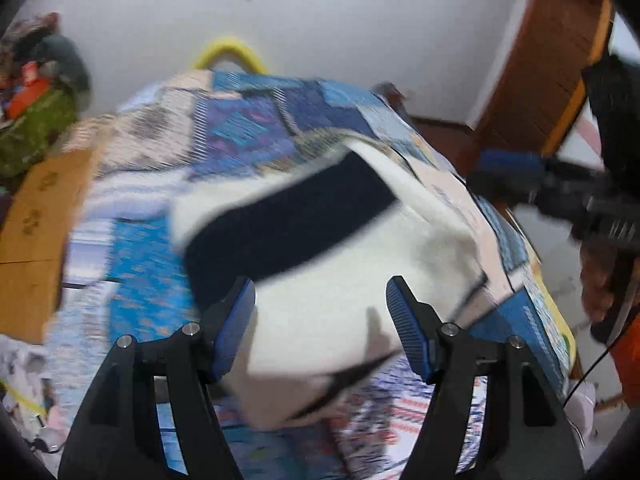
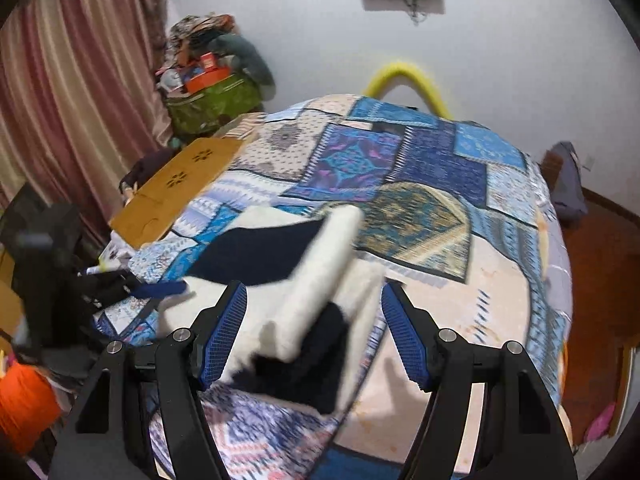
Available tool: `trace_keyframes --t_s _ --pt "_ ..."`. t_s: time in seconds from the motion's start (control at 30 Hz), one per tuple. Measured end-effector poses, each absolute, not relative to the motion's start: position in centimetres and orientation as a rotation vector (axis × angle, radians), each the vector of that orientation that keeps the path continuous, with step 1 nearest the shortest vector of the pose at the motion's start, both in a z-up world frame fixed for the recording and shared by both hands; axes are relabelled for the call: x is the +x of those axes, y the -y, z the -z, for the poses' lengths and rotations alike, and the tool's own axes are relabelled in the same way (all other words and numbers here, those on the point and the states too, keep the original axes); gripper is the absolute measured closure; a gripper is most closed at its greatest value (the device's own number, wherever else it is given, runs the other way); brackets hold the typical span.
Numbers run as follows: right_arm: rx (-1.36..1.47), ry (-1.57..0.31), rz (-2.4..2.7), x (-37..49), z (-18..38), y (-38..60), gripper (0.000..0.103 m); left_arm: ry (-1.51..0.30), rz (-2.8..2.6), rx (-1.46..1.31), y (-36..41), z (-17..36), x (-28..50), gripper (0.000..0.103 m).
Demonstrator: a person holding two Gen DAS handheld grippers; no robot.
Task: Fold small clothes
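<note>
A small white garment with a dark navy band lies on the patchwork bedspread. In the left wrist view my left gripper is open, its blue-padded fingers spread on either side of the white cloth. In the right wrist view the same garment is partly folded, a white flap standing up over the navy part. My right gripper is open just above it, its fingers either side. The left gripper shows at the left, the right gripper at the right of the left view.
A wooden board lies at the bed's left edge. A green bag heaped with clutter and a pink curtain stand at the left wall. A yellow hoop rises behind the bed. Reddish floor lies to the right.
</note>
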State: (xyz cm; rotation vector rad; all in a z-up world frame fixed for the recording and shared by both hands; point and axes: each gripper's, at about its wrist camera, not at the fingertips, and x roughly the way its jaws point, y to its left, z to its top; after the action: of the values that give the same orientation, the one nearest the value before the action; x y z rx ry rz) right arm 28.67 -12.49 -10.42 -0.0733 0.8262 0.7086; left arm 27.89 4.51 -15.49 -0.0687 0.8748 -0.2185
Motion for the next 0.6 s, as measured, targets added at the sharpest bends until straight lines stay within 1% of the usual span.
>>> trace_keyframes --t_s 0.17,0.27,0.33,0.4,0.47,0.5,0.6 --pt "-0.087 -0.828 -0.744 29.6 11.5 8.6 0.037 -0.876 0.081 -0.028 -8.1 15.1 29.8 0.036" --pt "-0.133 -0.866 -0.730 30.4 13.2 6.8 0.046 -0.922 0.065 -0.039 -8.8 17.1 31.4 0.036" --pt "-0.171 -0.906 -0.717 30.8 14.8 6.1 0.047 -0.966 0.081 -0.040 -8.5 19.0 32.0 0.036" --pt "-0.229 -0.953 -0.691 31.1 16.8 6.0 0.050 -1.010 0.106 -0.022 -7.7 21.5 32.0 0.035" --pt "-0.274 -0.968 -0.687 30.7 18.4 6.5 0.050 -0.990 0.113 -0.026 -7.3 22.3 31.2 0.033" --pt "-0.283 -0.961 -0.692 30.3 18.6 6.9 0.050 -0.980 0.117 -0.030 -7.3 22.4 30.9 0.031" --pt "-0.304 -0.940 -0.698 28.8 18.6 8.4 0.050 -0.987 0.156 -0.036 -7.5 22.1 29.8 0.031"
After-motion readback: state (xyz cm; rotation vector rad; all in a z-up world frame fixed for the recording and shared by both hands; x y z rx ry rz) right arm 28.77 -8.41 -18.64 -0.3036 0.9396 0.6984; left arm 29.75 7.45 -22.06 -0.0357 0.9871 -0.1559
